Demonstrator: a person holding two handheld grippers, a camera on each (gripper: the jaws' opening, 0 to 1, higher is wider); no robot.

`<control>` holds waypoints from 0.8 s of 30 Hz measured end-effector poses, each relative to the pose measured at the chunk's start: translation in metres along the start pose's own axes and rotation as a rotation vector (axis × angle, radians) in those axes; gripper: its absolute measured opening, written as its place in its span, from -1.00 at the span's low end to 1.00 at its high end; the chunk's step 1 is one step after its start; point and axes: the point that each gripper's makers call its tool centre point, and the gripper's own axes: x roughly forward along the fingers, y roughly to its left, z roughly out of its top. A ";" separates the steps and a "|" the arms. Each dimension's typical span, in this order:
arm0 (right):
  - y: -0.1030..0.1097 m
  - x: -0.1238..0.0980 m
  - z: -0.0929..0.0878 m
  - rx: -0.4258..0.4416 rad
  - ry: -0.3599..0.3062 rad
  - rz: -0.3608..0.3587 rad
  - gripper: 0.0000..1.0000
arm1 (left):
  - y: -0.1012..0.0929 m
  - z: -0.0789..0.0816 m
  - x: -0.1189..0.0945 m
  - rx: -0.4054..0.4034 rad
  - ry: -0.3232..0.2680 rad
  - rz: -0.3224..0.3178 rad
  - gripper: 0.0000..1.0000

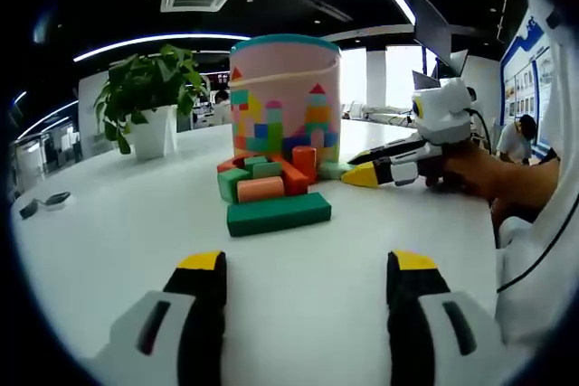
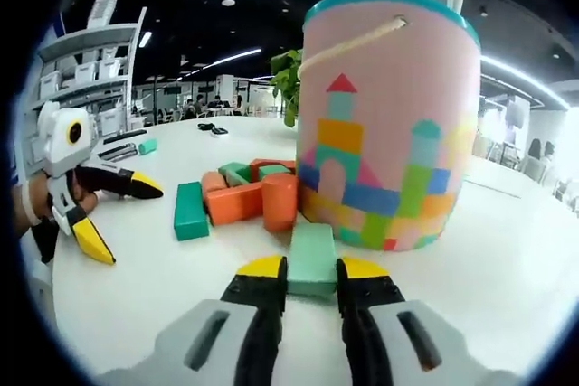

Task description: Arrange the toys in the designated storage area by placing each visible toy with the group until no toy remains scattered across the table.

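A pale green block is clamped between the right tongs, low over the white tabletop just before the pink bucket. The left tongs are held level, spread wide and empty, facing the block pile.

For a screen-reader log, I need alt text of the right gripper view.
The right tool grips a light green block before a pink bucket printed with castles. Orange and green blocks lie grouped left of the bucket on the white table; the left tool is open at far left.
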 end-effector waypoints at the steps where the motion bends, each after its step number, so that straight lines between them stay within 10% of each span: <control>1: -0.001 -0.002 -0.001 -0.004 -0.001 0.011 -0.56 | 0.000 0.000 0.000 0.000 0.000 0.000 0.48; 24: -0.010 -0.047 -0.018 -0.071 -0.006 0.252 -0.56 | 0.001 0.000 0.001 -0.001 0.000 0.003 0.48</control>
